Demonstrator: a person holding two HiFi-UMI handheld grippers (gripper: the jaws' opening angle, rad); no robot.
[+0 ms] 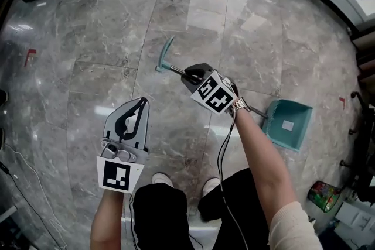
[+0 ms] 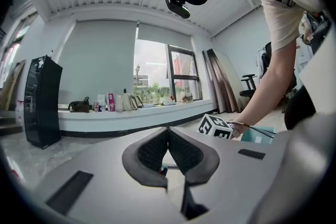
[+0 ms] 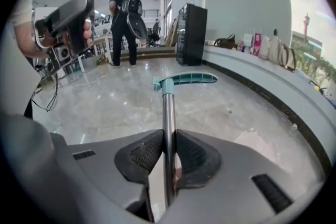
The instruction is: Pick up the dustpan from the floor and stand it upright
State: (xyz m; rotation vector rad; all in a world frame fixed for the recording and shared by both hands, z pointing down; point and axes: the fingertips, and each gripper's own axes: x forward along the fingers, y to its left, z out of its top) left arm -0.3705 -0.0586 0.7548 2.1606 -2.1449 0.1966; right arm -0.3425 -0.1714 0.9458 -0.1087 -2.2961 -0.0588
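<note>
Dustpan (image 1: 288, 124) is low, out to the right of the person's shoes (image 1: 161, 179); its pole (image 3: 168, 113) runs up and left between the jaws of the right gripper (image 1: 188, 74), with the crossbar end (image 1: 164, 55) beyond them. Left gripper (image 1: 139, 105) is further left, nearer the person, apart from the pole

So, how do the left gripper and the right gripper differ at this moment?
The left gripper is shut and empty; the right gripper is shut on the dustpan handle. The left gripper faces the room almost level; the right gripper tilts down toward the floor. Both are hand-held, clear of the floor.
</note>
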